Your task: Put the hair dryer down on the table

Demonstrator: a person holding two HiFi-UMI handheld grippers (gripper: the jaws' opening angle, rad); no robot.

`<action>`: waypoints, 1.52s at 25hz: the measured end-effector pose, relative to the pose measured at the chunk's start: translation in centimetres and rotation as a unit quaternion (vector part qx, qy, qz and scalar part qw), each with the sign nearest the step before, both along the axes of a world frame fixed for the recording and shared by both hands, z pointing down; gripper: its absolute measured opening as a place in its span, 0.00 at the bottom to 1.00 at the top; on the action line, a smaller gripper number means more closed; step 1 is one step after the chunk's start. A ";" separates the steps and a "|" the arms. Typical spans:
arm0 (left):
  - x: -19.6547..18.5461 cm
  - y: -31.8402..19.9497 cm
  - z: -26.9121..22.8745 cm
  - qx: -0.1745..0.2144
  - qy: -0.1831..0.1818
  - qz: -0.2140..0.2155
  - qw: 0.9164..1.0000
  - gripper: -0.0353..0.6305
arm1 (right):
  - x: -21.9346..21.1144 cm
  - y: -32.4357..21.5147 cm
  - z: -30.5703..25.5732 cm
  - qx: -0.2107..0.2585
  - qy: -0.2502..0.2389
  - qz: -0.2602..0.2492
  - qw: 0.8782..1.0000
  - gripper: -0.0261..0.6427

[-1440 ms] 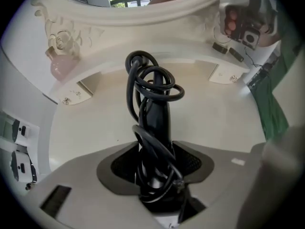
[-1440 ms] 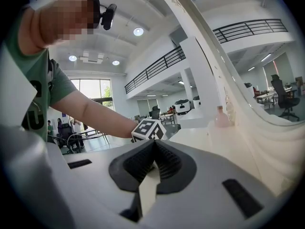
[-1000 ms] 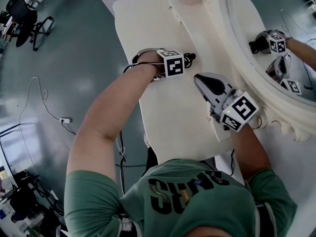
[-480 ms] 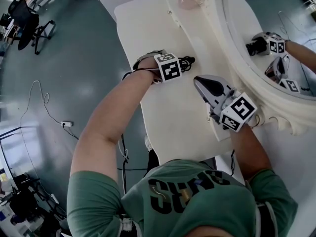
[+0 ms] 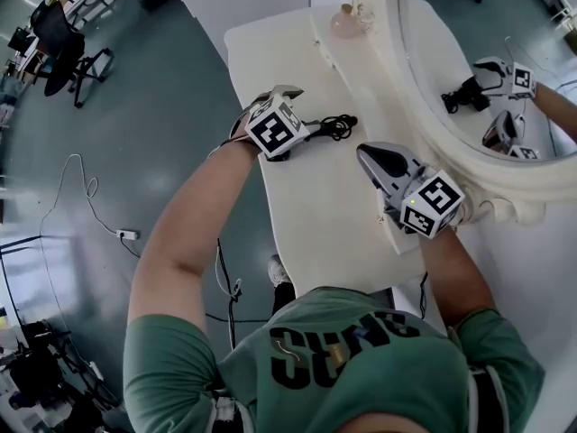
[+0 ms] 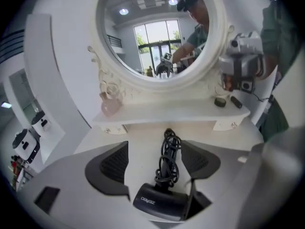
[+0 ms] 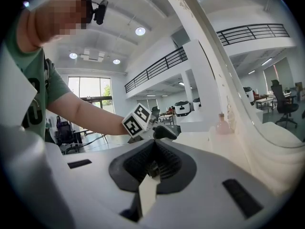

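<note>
The black hair dryer [image 6: 159,202] lies on the white dressing table [image 5: 334,215] with its cord [image 6: 170,159] wound round the handle. In the head view the hair dryer's cord [image 5: 335,126] shows just right of my left gripper [image 5: 296,108]. In the left gripper view the left gripper [image 6: 155,163] hangs above the dryer. Its jaws have just been opening and stand wide apart, their pads [image 6: 108,165] clear of the dryer. My right gripper [image 5: 370,156] hovers over the table near the mirror. In the right gripper view the right gripper [image 7: 152,163] is shut with nothing in it.
A round mirror in an ornate white frame [image 5: 451,142] stands along the table's right side above a narrow shelf [image 6: 181,113]. On the shelf are a pink bottle [image 5: 347,21] and small dark items [image 6: 220,101]. The table's left edge drops to the floor, where a cable [image 5: 90,197] lies.
My left gripper has opened, lifted off the hair dryer and drawn back to the left. The dryer stays on the table. The right gripper has kept still.
</note>
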State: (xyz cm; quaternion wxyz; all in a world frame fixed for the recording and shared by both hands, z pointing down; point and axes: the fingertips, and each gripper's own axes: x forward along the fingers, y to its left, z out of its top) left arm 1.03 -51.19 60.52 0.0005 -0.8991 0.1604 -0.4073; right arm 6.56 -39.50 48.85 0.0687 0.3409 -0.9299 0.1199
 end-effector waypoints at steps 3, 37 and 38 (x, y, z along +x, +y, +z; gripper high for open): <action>-2.3 0.7 -6.8 0.026 0.108 -0.048 0.993 0.57 | -0.3 0.5 -0.9 0.000 0.003 -0.002 1.000 0.03; -24.4 27.7 -20.1 0.057 0.479 -0.338 0.808 0.07 | -5.3 8.9 -8.0 -0.005 0.012 -0.014 1.000 0.03; -24.1 27.7 -20.0 0.053 0.480 -0.337 0.808 0.07 | -5.4 8.9 -8.0 -0.006 0.011 -0.014 1.000 0.03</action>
